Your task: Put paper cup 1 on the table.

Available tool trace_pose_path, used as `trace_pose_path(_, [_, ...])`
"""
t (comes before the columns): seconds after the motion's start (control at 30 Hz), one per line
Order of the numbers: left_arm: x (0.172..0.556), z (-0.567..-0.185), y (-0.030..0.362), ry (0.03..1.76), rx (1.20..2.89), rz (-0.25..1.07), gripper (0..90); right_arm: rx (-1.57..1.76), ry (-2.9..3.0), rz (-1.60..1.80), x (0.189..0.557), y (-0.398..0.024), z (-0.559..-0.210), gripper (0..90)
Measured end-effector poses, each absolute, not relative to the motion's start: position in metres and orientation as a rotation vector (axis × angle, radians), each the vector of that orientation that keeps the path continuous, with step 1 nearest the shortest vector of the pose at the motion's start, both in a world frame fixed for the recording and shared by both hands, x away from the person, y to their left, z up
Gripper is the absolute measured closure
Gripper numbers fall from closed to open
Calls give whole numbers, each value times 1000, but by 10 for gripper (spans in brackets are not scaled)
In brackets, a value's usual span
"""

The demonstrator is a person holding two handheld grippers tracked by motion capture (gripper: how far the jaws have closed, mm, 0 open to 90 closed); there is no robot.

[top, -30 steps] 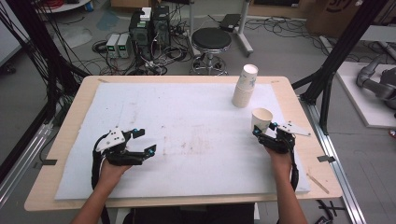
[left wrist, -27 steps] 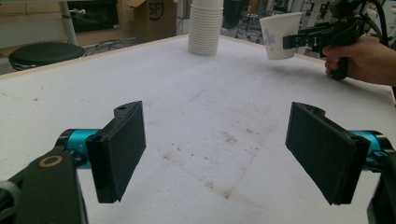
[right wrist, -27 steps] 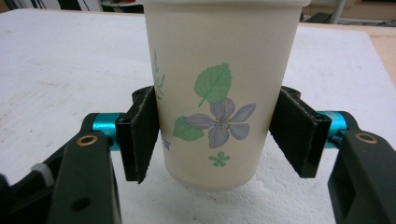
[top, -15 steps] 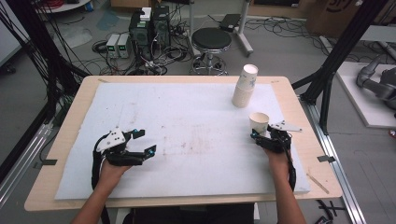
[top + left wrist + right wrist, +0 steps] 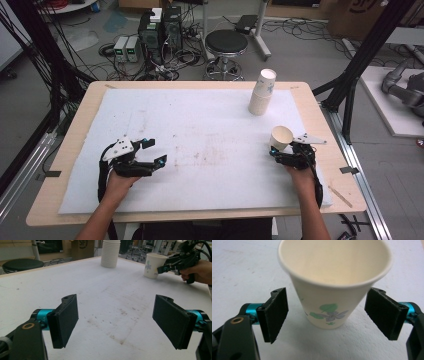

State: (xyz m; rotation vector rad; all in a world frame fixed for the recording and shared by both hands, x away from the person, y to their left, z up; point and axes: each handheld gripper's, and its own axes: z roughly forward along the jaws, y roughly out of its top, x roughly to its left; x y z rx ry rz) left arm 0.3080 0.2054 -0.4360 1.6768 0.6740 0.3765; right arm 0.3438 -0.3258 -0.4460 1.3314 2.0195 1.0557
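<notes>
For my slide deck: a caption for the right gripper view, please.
Right claw, just opened, flanks an upright flower-printed paper cup on the white mat.

Even, bright indoor light; soft focus, faint shadows.

A single cup (image 5: 281,138) stands on the tabletop (image 5: 200,125) near its right edge; the cup stack (image 5: 263,92) stands behind it, near the far right corner.
</notes>
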Motion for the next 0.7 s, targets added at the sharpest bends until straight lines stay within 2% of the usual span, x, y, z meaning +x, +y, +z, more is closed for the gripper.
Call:
trace_pose_path(0.2, [308, -435, 208, 684, 1650, 359, 196, 1292, 1983, 1092, 323, -332, -432, 197])
trace_pose_path(0.33, [309, -433, 210, 694, 1616, 360, 157, 1218, 1937, 1212, 304, -335, -419, 197])
trace_pose_path(0.7, [306, -428, 214, 671, 1593, 378, 159, 1067, 1916, 1419, 291, -320, -400, 196])
